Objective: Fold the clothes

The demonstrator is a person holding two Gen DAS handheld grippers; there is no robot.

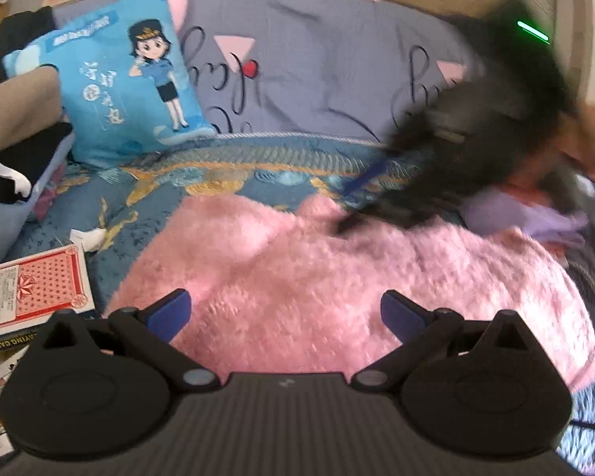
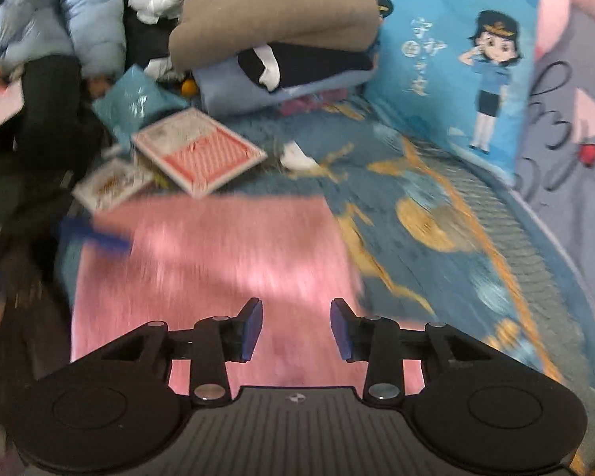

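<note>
While the pink fleece garment (image 1: 337,277) lies spread flat on the bed (image 2: 436,238), both tools sit over it with nothing between their pads, which suits a pause between folds rather than a carry. The left tool (image 1: 285,313) stands wide open just above the garment's near edge. The right tool (image 2: 296,327) is partly open, its pads apart and empty, above the garment's pink surface; in the left view it shows only as a dark blur over the far edge. The garment looks roughly squared, so I judge one fold is laid and another is due. A patterned blue bedspread covers the bed. A blue cartoon pillow (image 2: 468,71) leans at the back, folded clothes (image 2: 277,47) are stacked beside it, and a red card box (image 2: 202,150) lies just beyond the garment.
</note>
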